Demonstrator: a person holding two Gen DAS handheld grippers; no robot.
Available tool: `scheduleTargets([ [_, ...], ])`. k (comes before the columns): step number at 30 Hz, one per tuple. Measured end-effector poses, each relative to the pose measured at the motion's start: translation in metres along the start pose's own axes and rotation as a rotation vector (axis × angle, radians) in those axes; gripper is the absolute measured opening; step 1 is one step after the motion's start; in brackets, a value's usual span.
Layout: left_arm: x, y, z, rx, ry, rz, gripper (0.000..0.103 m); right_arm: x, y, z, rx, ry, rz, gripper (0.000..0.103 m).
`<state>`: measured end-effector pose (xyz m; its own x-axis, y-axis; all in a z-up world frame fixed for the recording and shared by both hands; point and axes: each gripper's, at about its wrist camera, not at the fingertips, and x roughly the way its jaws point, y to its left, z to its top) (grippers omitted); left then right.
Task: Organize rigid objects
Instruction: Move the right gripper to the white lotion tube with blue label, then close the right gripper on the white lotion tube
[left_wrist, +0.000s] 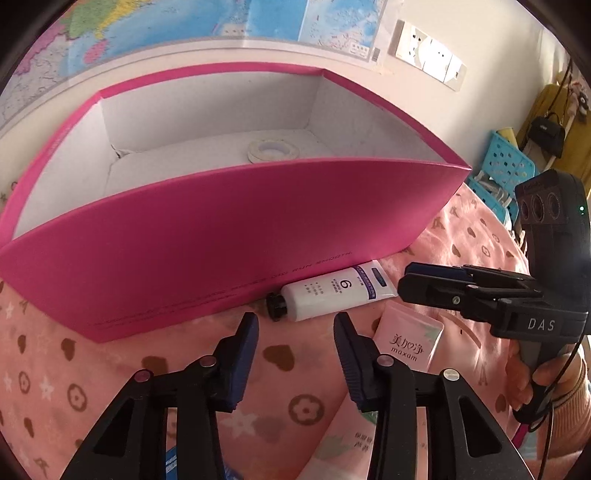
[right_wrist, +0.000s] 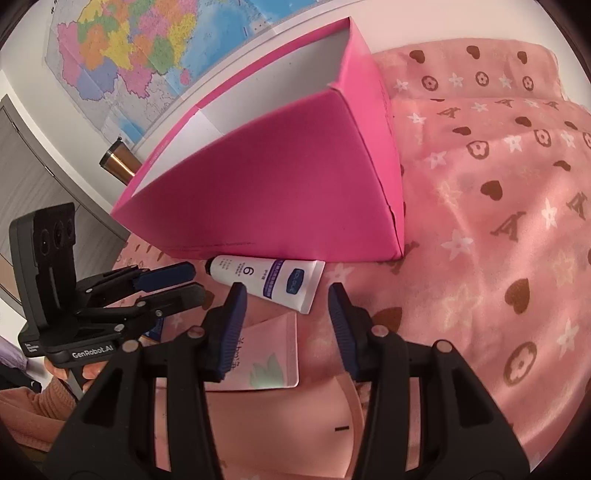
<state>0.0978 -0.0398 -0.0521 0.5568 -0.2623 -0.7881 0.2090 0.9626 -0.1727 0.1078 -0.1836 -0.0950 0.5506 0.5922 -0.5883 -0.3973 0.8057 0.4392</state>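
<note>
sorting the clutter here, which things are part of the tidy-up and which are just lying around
For the job: pink box, tape roll already in it, white tube, pink maxam tube.

Just around: wall map, metal flask, blue basket, black handbag.

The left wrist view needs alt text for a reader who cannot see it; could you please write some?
An open pink box sits on a pink patterned cloth, with a tape roll inside. A white tube lies against its front wall, a pink tube beside it. The left gripper is open and empty before the white tube; the right gripper reaches in from the right.
</note>
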Motion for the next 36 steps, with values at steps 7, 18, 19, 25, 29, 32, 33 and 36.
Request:
scheduleTargets([
  [7, 0.008, -0.001, 0.002, -0.001, 0.021, -0.018, 0.041, 0.012, 0.001, 0.004, 0.0, 0.016, -0.003, 0.048],
  [18, 0.003, -0.007, -0.006, 0.031, 0.032, -0.043, 0.041, 0.011, 0.003, 0.0, -0.027, 0.016, 0.006, 0.052],
  [19, 0.002, -0.007, -0.008, 0.037, 0.034, -0.049, 0.041, 0.01, 0.003, -0.001, -0.025, 0.015, 0.009, 0.052],
  [25, 0.001, -0.002, -0.008, 0.022, 0.034, -0.053, 0.041, 0.005, 0.0, -0.008, -0.008, 0.011, 0.03, 0.052],
  [29, -0.001, 0.001, -0.007, 0.01, 0.025, -0.051, 0.041, 0.004, -0.001, -0.008, 0.011, -0.002, 0.009, 0.052],
  [32, -0.001, 0.0, -0.007, 0.013, 0.025, -0.055, 0.041, 0.006, 0.0, -0.005, 0.013, 0.006, 0.008, 0.052],
  [33, -0.001, -0.001, -0.008, 0.014, 0.027, -0.058, 0.041, 0.007, 0.002, -0.005, 0.008, 0.008, 0.008, 0.052],
  [36, 0.0, -0.004, -0.008, 0.009, 0.028, -0.043, 0.041, 0.009, 0.006, -0.005, -0.013, 0.009, -0.007, 0.054],
])
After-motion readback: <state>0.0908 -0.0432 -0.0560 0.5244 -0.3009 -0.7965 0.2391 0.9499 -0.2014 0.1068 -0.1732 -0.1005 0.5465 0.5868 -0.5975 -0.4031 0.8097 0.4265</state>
